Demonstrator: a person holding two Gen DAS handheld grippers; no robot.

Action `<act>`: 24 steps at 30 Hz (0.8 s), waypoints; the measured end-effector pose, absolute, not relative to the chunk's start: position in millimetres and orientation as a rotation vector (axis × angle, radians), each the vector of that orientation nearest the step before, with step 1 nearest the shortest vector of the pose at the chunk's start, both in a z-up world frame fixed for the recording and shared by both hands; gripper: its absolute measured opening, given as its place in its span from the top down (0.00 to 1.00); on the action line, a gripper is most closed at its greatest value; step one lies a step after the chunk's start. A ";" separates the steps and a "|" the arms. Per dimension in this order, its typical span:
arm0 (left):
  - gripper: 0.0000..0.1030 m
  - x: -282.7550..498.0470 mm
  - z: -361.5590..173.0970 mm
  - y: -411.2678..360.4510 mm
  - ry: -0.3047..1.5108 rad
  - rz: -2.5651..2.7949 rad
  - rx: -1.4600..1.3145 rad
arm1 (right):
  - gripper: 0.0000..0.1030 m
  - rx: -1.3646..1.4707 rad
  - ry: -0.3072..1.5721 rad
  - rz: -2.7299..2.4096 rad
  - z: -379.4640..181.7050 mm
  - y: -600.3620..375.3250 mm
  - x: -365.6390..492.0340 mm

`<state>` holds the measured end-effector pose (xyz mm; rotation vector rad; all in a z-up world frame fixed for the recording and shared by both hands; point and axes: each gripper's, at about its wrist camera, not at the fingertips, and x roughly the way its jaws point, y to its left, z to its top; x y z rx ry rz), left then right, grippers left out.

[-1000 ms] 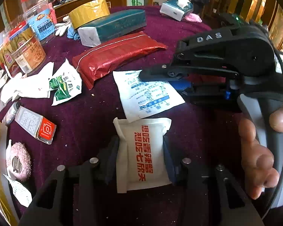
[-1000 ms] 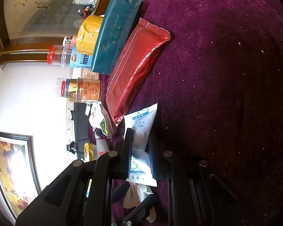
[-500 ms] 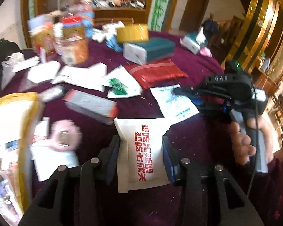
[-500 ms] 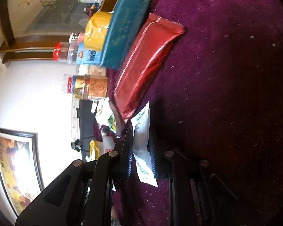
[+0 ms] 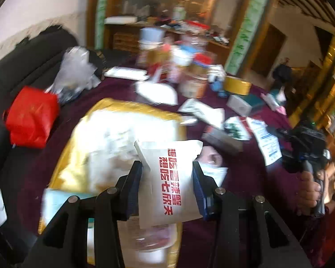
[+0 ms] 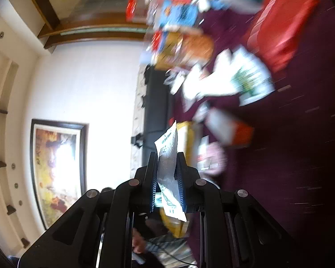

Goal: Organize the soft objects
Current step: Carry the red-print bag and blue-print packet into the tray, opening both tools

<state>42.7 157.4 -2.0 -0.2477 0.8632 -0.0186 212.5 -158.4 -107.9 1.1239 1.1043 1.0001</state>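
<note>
A home living room: framed painting [image 6: 55,169], black sofa [image 5: 31,62], cluttered purple-clothed table [image 5: 245,167].

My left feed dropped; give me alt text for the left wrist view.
The left gripper clamps a white packet with red lettering above a gold bag on a cluttered maroon table. At right, a hand holds the right gripper.

White pouch [image 5: 170,178], left wrist view: two lines of red Chinese characters printed along its face, reading 想吃香辣蟹 and 想吃七欣天. Flat white packet [image 6: 167,156], right wrist view: fine blue print, too small and blurred to read. Labels on the jars and boxes [image 5: 189,67] on the table are blurred beyond reading.
</note>
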 end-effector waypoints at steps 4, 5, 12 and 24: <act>0.48 42.6 -15.6 182.0 0.906 0.010 -0.287 | 0.84 1.049 1.153 1.005 -93.4 -76.5 211.2; 0.45 43.8 -19.7 185.5 0.931 0.020 -0.277 | 0.84 1.028 1.154 0.998 -90.6 -53.7 212.4; 0.36 28.9 -21.5 210.6 0.947 0.034 -0.304 | 0.78 0.842 1.309 0.988 -96.2 63.4 217.0; 0.33 17.8 -7.7 194.2 0.845 0.091 -0.066 | 0.41 0.729 0.950 0.766 -52.4 -101.2 196.0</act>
